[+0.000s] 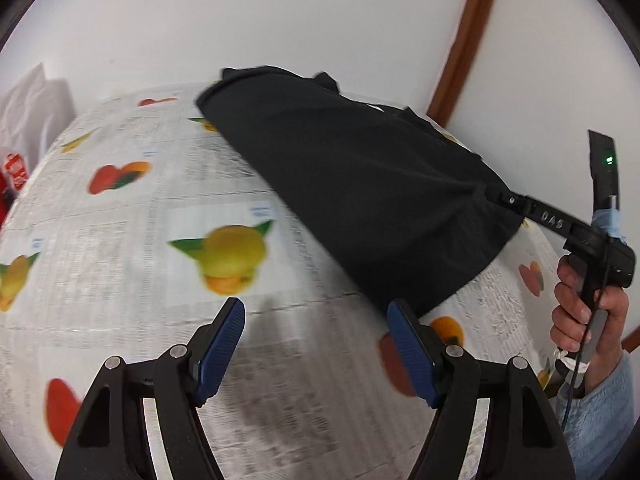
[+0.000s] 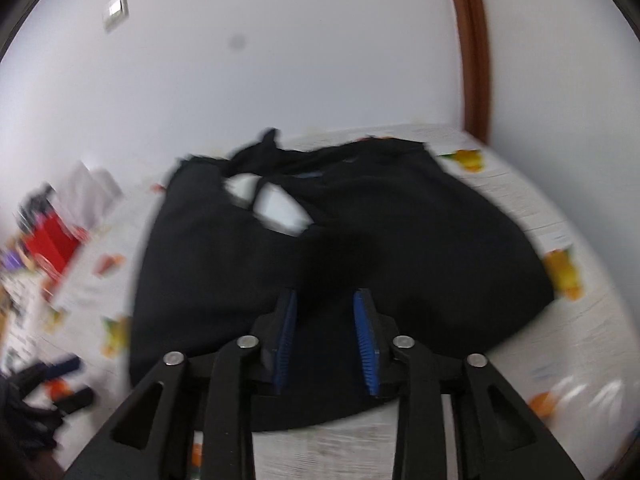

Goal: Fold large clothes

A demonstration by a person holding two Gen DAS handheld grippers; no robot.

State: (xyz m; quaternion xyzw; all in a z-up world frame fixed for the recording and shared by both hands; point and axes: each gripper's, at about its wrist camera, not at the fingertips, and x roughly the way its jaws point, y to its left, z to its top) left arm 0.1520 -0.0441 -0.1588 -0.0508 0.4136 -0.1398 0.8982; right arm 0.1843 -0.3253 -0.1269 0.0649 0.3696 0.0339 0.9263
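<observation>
The left gripper (image 1: 316, 344) fills the bottom of its own view: two black angular arms ending in ribbed blue pads (image 1: 222, 346), jaws wide apart with nothing between them, hovering over the tablecloth (image 1: 132, 216). That cloth is white, printed with fine newspaper-like text and scattered fruit in yellow, orange and red; it covers the table in both views.

Past the right-hand pad lies the one garment (image 1: 360, 184), a soft black fabric spread across the far half of the table, its near corner lifted and gathered. In the left view the right gripper (image 1: 506, 200) is clamped on that bunched corner, its black body held by a hand (image 1: 584, 312) in a light blue sleeve. The right view shows only its two blue pads (image 2: 366, 340) standing slightly apart over the black fabric (image 2: 400, 240), too blurred to show the pinch. It does show what the left view misses: the garment's far edge with thin straps and a gap exposing white cloth.

At the far left sit a red box (image 2: 50, 248) and other blurred clutter. Behind everything, a plain white wall (image 1: 240, 12) with one brown wooden frame (image 1: 468, 40).
</observation>
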